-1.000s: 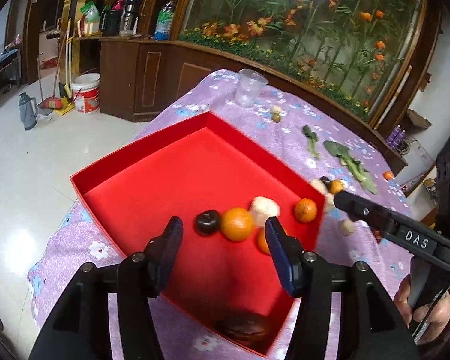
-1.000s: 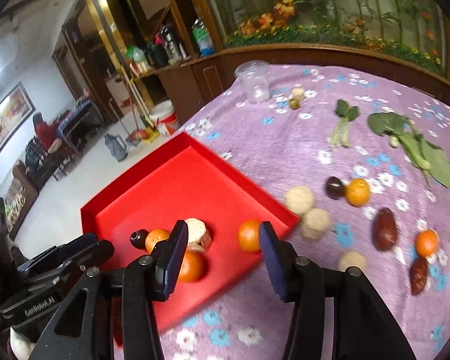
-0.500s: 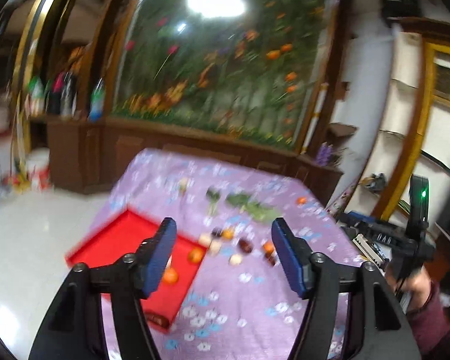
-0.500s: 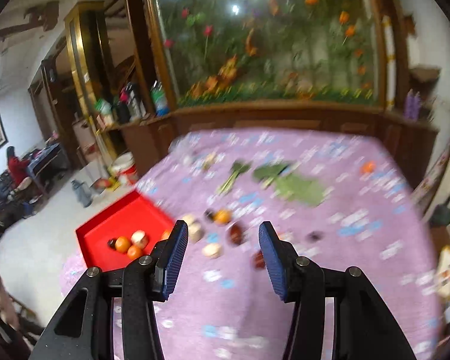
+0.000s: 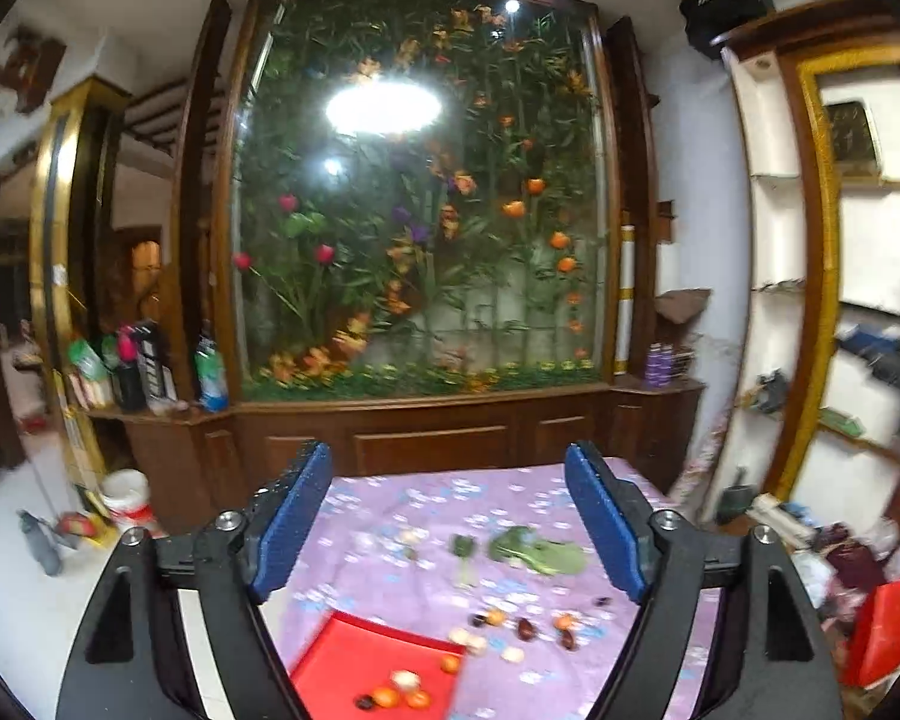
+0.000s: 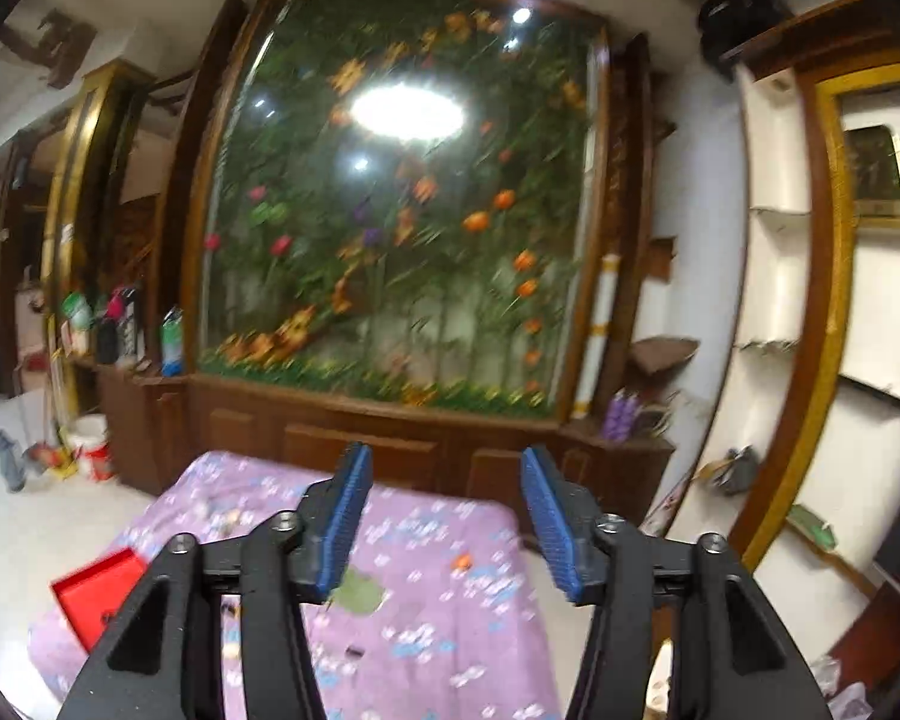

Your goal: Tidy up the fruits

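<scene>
Left tool [image 5: 450,534]: empty, jaws wide and opening, pointed at the flower wall. Right tool [image 6: 441,519]: empty, narrower gap, jaws also opening. Red tray [image 5: 354,660]: lower centre of the left view on the purple-clothed worktop [image 5: 390,564], holding oranges [image 5: 417,699] and a pale fruit. Loose fruits [image 5: 525,629]: a row right of the tray, low between the left tool's jaws. Left hand looks better placed for them.
</scene>
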Demonstrator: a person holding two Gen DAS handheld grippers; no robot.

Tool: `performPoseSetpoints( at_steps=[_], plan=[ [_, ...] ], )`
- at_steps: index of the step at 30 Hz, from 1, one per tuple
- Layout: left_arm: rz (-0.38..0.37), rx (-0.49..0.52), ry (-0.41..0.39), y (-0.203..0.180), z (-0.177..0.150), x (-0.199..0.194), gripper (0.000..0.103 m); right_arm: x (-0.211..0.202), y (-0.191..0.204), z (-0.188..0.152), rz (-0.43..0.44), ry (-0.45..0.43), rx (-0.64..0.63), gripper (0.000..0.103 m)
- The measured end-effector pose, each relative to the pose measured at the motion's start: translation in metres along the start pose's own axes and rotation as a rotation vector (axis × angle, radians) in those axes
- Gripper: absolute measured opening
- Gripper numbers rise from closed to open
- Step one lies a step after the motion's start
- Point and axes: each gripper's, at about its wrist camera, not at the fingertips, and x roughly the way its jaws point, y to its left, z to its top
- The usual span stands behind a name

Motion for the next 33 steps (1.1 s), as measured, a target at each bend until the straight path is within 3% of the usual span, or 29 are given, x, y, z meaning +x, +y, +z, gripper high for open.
performPoseSetpoints(
  at_steps=[3, 5, 10, 15, 16, 18, 20, 22, 26, 33],
  plan=[
    [0.021, 0.023, 0.037, -0.003, -0.013, 0.030, 0.088, 0.011, 0.003, -0.003, 0.017, 0.023, 0.003, 0.069],
    [-0.020, 0.012, 0.103, -0.008, -0.036, 0.060, 0.088, 0.028, 0.010, -0.022, 0.048, 0.062, -0.005, 0.070],
    [-0.125, -0.031, 0.296, -0.031, -0.115, 0.151, 0.088, 0.116, 0.046, -0.119, 0.183, 0.299, -0.016, 0.072],
    [-0.251, -0.132, 0.494, -0.049, -0.205, 0.244, 0.087, 0.202, 0.092, -0.248, 0.355, 0.515, 0.035, 0.070],
    [-0.272, -0.141, 0.518, -0.053, -0.221, 0.257, 0.085, 0.213, 0.100, -0.268, 0.388, 0.547, 0.056, 0.065],
    [-0.298, -0.159, 0.577, -0.062, -0.253, 0.290, 0.059, 0.240, 0.115, -0.309, 0.471, 0.627, 0.128, 0.058],
    [-0.325, -0.200, 0.652, -0.070, -0.279, 0.320, 0.051, 0.265, 0.134, -0.338, 0.498, 0.683, 0.161, 0.054],
    [-0.326, -0.245, 0.704, -0.074, -0.302, 0.343, 0.050, 0.281, 0.148, -0.359, 0.499, 0.706, 0.161, 0.048],
    [-0.317, -0.306, 0.775, -0.080, -0.334, 0.379, 0.050, 0.305, 0.162, -0.377, 0.511, 0.721, 0.167, 0.048],
    [-0.301, -0.270, 0.832, -0.100, -0.360, 0.415, 0.050, 0.322, 0.165, -0.401, 0.541, 0.748, 0.203, 0.048]
  ],
)
